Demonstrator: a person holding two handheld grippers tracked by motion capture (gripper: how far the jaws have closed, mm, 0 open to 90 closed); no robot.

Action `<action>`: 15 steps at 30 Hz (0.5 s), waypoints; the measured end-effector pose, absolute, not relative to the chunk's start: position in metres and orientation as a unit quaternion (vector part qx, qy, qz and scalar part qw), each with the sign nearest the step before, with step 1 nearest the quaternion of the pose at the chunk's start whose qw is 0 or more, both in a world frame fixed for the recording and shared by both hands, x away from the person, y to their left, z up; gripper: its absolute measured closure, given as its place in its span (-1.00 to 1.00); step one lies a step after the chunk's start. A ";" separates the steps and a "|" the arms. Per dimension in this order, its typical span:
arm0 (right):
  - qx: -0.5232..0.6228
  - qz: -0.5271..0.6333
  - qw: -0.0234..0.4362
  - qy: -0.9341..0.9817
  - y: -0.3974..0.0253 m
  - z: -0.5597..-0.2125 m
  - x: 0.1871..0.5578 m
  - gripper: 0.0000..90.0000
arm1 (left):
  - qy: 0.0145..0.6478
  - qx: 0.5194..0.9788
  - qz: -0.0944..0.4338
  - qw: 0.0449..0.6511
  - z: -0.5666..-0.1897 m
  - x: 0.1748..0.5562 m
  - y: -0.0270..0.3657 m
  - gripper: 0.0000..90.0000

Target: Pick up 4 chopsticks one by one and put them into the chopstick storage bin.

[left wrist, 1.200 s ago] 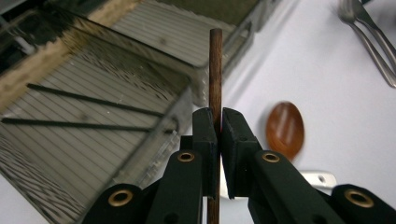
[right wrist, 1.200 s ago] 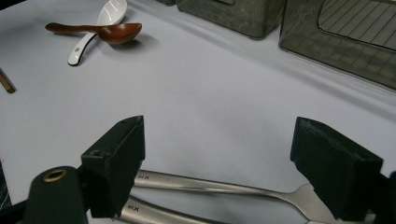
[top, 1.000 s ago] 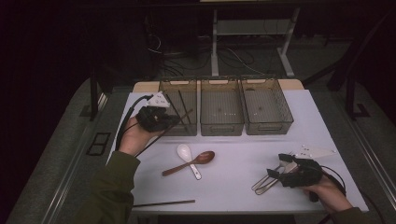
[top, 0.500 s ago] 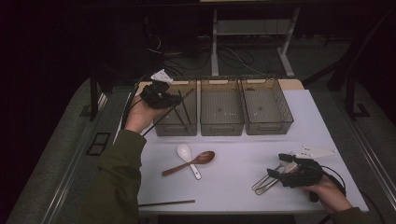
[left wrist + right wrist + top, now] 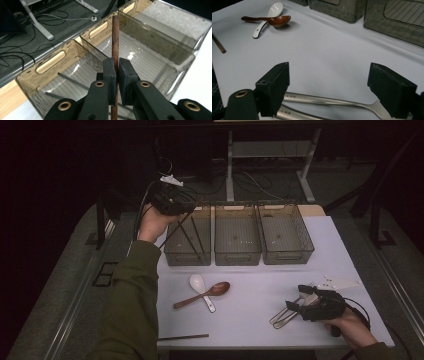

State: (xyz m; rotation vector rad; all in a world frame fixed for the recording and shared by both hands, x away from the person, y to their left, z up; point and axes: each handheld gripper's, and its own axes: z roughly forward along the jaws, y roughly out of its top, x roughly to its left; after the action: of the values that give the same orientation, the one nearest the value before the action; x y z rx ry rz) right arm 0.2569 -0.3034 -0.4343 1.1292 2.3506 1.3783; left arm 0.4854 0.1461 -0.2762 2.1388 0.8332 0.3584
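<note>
Between the tight-pressed jaws of the left gripper stands a brown chopstick, held above the left bin of three grey bins at the table's far edge; two dark chopsticks already lie in that bin. Nearer the person, a wooden spoon lies across a white spoon, and another chopstick rests at the near edge. Over on the right, the right gripper hovers with jaws spread wide over two metal utensil handles on the white table.
</note>
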 end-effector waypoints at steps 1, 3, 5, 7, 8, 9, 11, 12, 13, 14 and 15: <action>0.380 0.466 0.095 0.793 -0.303 -0.434 0.257 -0.61 | 0.333 0.842 0.142 0.401 -0.276 0.488 0.144 0.86; 0.380 0.466 0.095 0.793 -0.304 -0.434 0.257 -0.61 | 0.332 0.843 0.142 0.400 -0.276 0.494 0.142 0.86; 0.380 0.467 0.095 0.793 -0.303 -0.434 0.257 -0.61 | 0.334 0.841 0.139 0.403 -0.277 0.501 0.139 0.86; 0.378 0.467 0.094 0.794 -0.303 -0.434 0.256 -0.61 | 0.339 0.837 0.137 0.407 -0.279 0.507 0.136 0.86; 0.378 0.466 0.093 0.795 -0.303 -0.435 0.256 -0.61 | 0.338 0.838 0.137 0.407 -0.279 0.510 0.134 0.86; 0.377 0.466 0.093 0.795 -0.303 -0.435 0.256 -0.61 | 0.339 0.837 0.135 0.407 -0.279 0.513 0.132 0.86; 0.376 0.467 0.092 0.795 -0.303 -0.435 0.257 -0.61 | 0.341 0.834 0.138 0.412 -0.281 0.517 0.129 0.86; 0.377 0.467 0.091 0.795 -0.303 -0.435 0.257 -0.61 | 0.342 0.834 0.136 0.412 -0.281 0.519 0.129 0.86; 0.376 0.467 0.090 0.795 -0.303 -0.435 0.257 -0.61 | 0.346 0.828 0.131 0.422 -0.284 0.521 0.127 0.86; 0.376 0.468 0.089 0.795 -0.304 -0.435 0.257 -0.61 | 0.345 0.827 0.132 0.423 -0.287 0.523 0.126 0.86; 0.375 0.468 0.089 0.795 -0.304 -0.436 0.257 -0.61 | 0.346 0.826 0.133 0.424 -0.290 0.524 0.125 0.86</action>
State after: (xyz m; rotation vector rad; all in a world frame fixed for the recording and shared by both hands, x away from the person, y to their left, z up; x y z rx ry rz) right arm 0.2568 -0.3041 -0.4355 1.1163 2.3655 1.3923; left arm 0.5242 0.1253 -0.2900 2.0666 0.8649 0.3323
